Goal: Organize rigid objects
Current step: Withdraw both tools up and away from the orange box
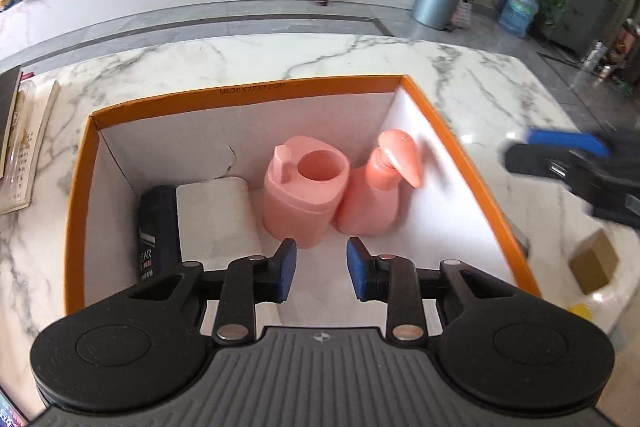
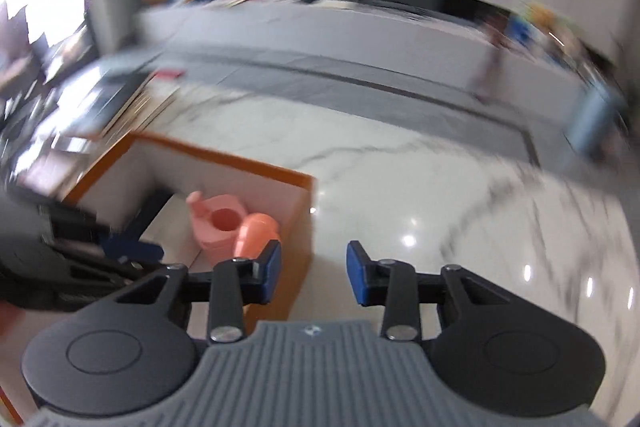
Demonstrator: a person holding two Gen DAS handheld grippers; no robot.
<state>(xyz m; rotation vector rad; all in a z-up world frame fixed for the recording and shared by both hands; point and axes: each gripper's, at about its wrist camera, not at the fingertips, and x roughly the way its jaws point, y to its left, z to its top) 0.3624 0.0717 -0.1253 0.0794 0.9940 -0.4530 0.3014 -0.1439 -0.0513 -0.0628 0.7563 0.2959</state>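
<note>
Both our grippers, left [image 1: 321, 263] and right [image 2: 314, 265], were apart and empty; next we should reach carefully for the small carton [image 1: 595, 261] outside the box's [image 1: 248, 91] right edge.

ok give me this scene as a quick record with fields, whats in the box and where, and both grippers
surface: marble table
container: orange box, open top, white inside
pink holder: upright, middle of box
pink pump bottle: upright, right of the holder, by the right wall
black bottle: against the left wall
white block: between black bottle and holder
left gripper: above the box's near side, jaws apart, nothing between them
right gripper: outside the box's right wall, over the table, jaws apart, empty
outside the box: brown carton, on the table to its right
</note>
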